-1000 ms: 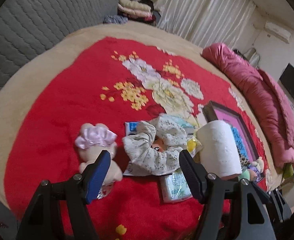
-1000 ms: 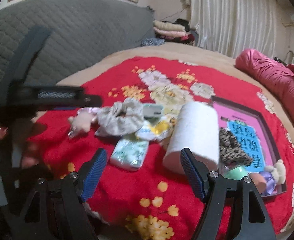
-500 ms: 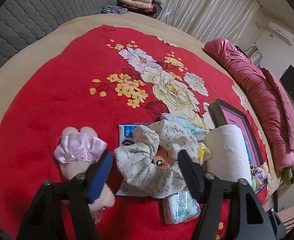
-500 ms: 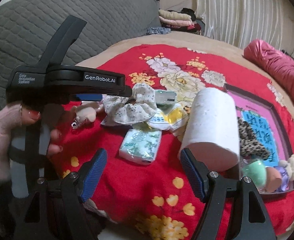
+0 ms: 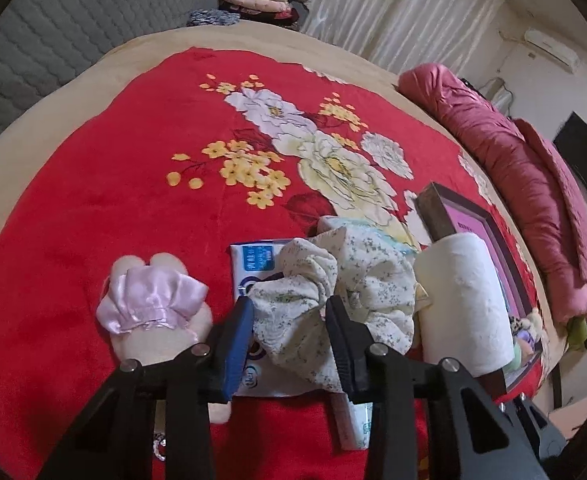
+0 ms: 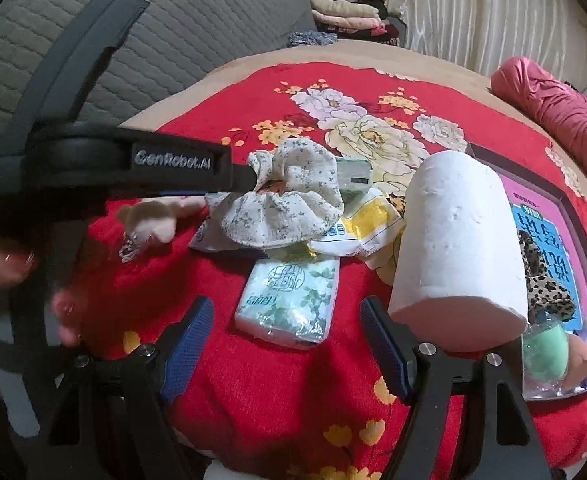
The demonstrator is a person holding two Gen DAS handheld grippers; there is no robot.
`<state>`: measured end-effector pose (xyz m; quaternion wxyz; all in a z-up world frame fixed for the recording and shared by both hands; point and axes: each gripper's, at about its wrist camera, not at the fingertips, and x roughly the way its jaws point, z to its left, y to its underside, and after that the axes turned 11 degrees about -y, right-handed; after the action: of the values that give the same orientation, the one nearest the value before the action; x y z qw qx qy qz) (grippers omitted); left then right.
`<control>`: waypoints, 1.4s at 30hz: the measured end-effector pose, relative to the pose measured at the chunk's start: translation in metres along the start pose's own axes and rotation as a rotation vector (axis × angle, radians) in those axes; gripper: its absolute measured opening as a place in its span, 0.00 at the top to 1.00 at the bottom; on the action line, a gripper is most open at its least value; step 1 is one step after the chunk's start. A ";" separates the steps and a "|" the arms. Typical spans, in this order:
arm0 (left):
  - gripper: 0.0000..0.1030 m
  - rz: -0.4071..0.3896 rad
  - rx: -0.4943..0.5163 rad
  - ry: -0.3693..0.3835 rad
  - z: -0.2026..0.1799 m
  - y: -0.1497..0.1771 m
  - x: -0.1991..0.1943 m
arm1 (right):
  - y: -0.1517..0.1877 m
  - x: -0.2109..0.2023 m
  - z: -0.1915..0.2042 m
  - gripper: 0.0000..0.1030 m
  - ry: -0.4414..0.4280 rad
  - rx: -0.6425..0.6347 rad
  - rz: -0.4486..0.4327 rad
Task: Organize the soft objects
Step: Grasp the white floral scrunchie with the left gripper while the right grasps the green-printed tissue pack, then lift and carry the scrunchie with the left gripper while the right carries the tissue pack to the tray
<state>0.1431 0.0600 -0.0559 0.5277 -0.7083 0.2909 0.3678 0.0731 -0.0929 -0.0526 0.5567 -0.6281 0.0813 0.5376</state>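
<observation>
A cream floral scrunchie (image 5: 333,300) lies on tissue packs on the red blanket. My left gripper (image 5: 287,312) has closed its jaws onto the scrunchie's near fold; in the right wrist view the scrunchie (image 6: 289,204) hangs at that gripper's tip. A plush toy with a pink satin scrunchie (image 5: 149,300) lies to its left. My right gripper (image 6: 287,316) is open and empty, low over a green tissue pack (image 6: 289,300). A dark-framed tray (image 6: 565,216) at right holds a leopard scrunchie (image 6: 541,276) and small plush toys.
A white paper roll (image 6: 461,244) stands right of the pile, against the tray. More tissue packs (image 6: 353,228) lie under the scrunchie. A rolled maroon quilt (image 5: 533,184) lies along the bed's right side. A grey padded headboard (image 6: 173,32) is at left.
My left gripper moved forward and closed from wide open onto the floral scrunchie. My right gripper stayed open and came slightly nearer the tissue pack.
</observation>
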 end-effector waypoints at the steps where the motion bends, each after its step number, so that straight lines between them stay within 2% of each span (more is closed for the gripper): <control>1: 0.63 0.001 -0.001 0.006 -0.001 0.000 0.000 | -0.001 0.001 -0.001 0.25 0.002 0.006 -0.001; 9: 0.63 0.027 -0.006 0.027 -0.001 0.002 0.006 | -0.010 0.021 -0.008 0.25 0.018 0.035 0.028; 12: 0.79 0.022 -0.004 0.032 -0.002 0.003 0.005 | -0.010 0.032 -0.010 0.25 0.028 0.046 0.054; 15: 0.86 0.026 -0.013 0.042 0.000 0.004 0.005 | -0.008 0.044 -0.014 0.25 0.033 0.067 0.087; 22: 0.88 0.027 -0.029 0.064 0.002 0.006 0.004 | -0.006 0.057 -0.016 0.26 0.061 0.029 0.116; 24: 0.90 0.011 -0.030 0.066 0.002 0.007 0.001 | -0.005 0.054 -0.018 0.42 0.046 0.032 0.107; 26: 0.90 0.005 -0.025 0.070 0.000 0.008 -0.001 | -0.001 0.047 -0.017 0.47 0.027 0.022 0.091; 42: 0.90 -0.052 -0.028 0.080 0.005 0.019 -0.025 | 0.010 0.013 -0.013 0.48 -0.045 0.004 0.068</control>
<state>0.1129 0.0605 -0.0459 0.5154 -0.7369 0.2879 0.3293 0.0793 -0.1002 -0.0715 0.5411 -0.6115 0.0911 0.5701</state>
